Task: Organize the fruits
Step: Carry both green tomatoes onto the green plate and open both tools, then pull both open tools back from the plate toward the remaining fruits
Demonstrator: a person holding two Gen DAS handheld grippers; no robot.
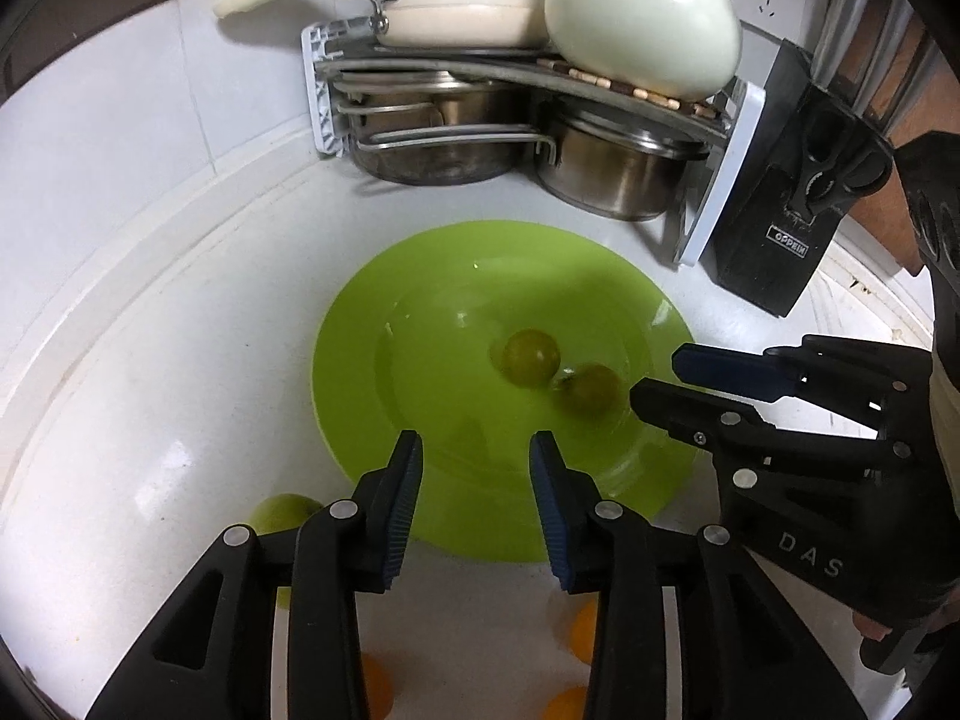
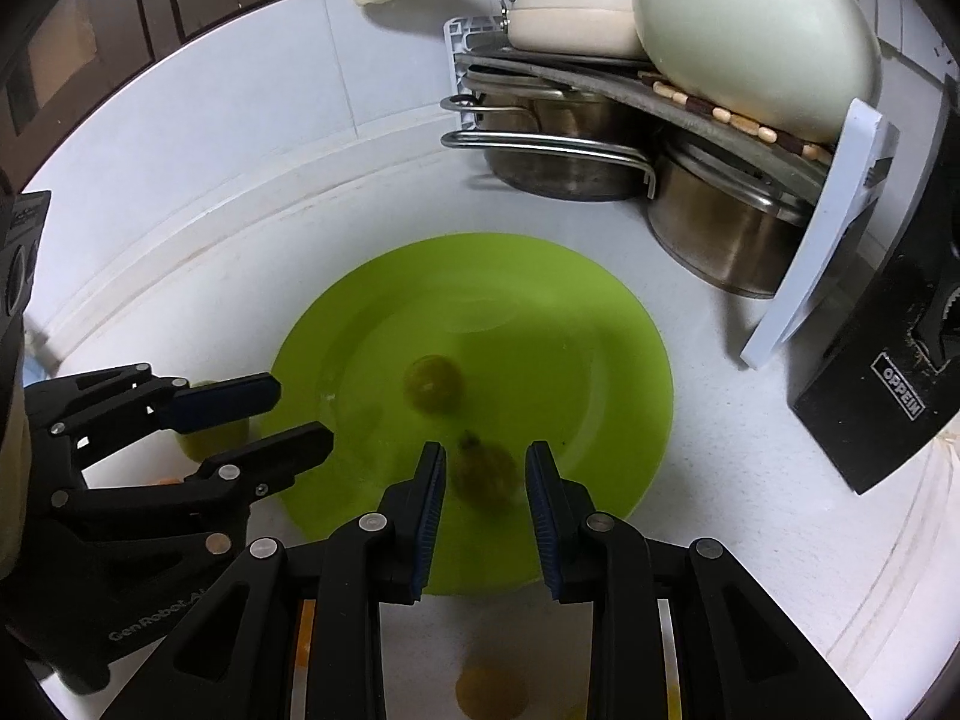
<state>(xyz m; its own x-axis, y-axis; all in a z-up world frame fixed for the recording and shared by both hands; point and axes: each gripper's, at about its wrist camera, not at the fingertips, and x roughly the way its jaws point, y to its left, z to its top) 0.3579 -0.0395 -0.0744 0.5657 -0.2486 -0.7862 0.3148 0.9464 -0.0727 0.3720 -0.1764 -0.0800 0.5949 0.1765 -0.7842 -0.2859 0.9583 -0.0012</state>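
Green plate (image 1: 360, 324) on the white surface (image 1: 150, 360), straight ahead of both tools; its near rim runs under their fingertips

Plate holds two small green fruits, touching or nearly so
- stemmed fruit (image 2: 486, 474): just beyond the right tool's (image 2: 486, 447) tips, seen in the gap between its fingers
- round fruit (image 2: 433, 385): further in, ahead and slightly left of the right tool, ahead-right of the left tool (image 1: 475, 438)

Left tool: pads spread, nothing between them, over the plate's near rim
Right tool: pads apart, gap narrower than the left's; from the left wrist view the stemmed fruit sits past the tips, not pinched

Off the plate
- larger green fruit (image 1: 282, 513) on the surface, just left of the left tool
- orange fruits (image 1: 585, 624) on the surface beneath the tool bodies, blurred

Far corner beyond the plate: rack (image 1: 327, 90) with steel pots (image 1: 606, 180) below, cream pan (image 1: 462, 6) and pale rounded pot (image 1: 645, 18) on top; contents not visible. Black block (image 1: 774, 228) to its right
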